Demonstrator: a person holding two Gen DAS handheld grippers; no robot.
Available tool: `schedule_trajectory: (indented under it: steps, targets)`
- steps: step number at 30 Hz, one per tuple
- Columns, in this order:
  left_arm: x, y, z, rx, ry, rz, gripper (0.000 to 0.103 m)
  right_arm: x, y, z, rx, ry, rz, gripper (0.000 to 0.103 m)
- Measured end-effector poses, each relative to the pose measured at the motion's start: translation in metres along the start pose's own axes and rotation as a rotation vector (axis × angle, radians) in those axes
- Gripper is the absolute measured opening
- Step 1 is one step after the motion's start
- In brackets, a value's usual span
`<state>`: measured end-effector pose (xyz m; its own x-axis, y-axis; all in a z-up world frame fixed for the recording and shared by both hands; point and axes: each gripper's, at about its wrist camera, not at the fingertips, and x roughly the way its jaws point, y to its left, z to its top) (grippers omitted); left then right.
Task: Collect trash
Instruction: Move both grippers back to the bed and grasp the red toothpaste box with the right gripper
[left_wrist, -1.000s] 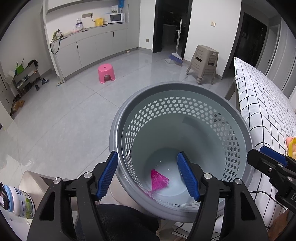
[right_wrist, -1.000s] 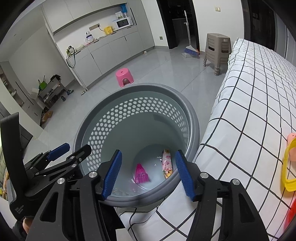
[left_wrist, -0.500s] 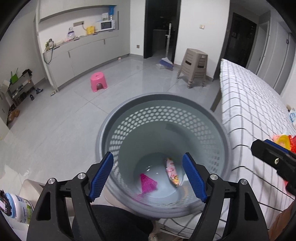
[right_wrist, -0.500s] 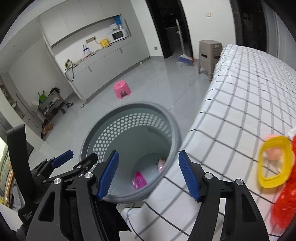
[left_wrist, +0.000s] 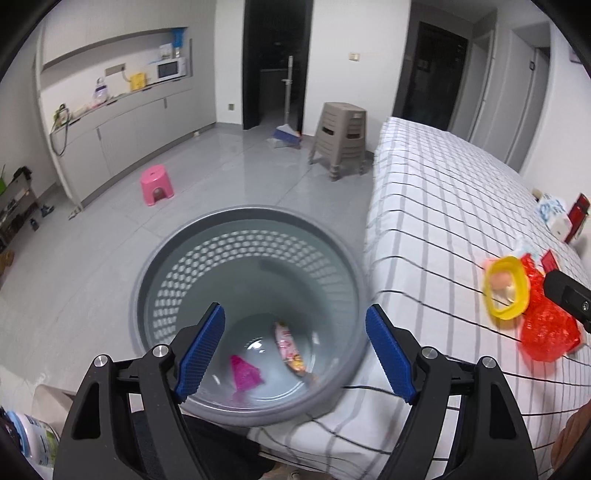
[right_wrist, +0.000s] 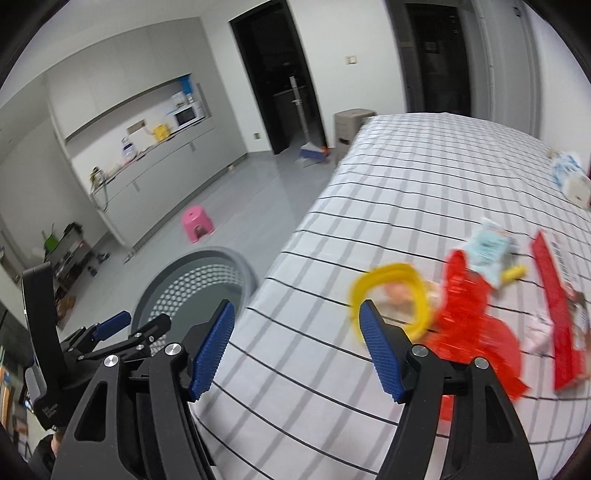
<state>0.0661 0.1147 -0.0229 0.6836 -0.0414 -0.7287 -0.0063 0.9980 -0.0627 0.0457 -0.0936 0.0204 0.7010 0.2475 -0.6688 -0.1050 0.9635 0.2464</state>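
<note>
Both drops are done: a pink wrapper (left_wrist: 244, 376) and a snack pack (left_wrist: 289, 345) now lie in the bin (left_wrist: 255, 218), the pack having appeared since a second ago. Left gripper (left_wrist: 295, 356) and right gripper (right_wrist: 295, 350) have just been opened wider, nothing between the jaws. Right view has been swung off the bin to the bed (right_wrist: 388, 206); remaining trash is seen at 2–3 o'clock: yellow ring (right_wrist: 413, 284), red wrapper (right_wrist: 469, 314). Next pick is judged there.
</note>
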Motion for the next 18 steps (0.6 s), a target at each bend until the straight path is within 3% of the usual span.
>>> schedule_trajectory:
  steps: [18]
  targets:
    - [-0.007, -0.133, -0.016, 0.18, 0.021, -0.152, 0.078, -0.083, -0.13, -0.05, 0.186, -0.066, -0.212, 0.067]
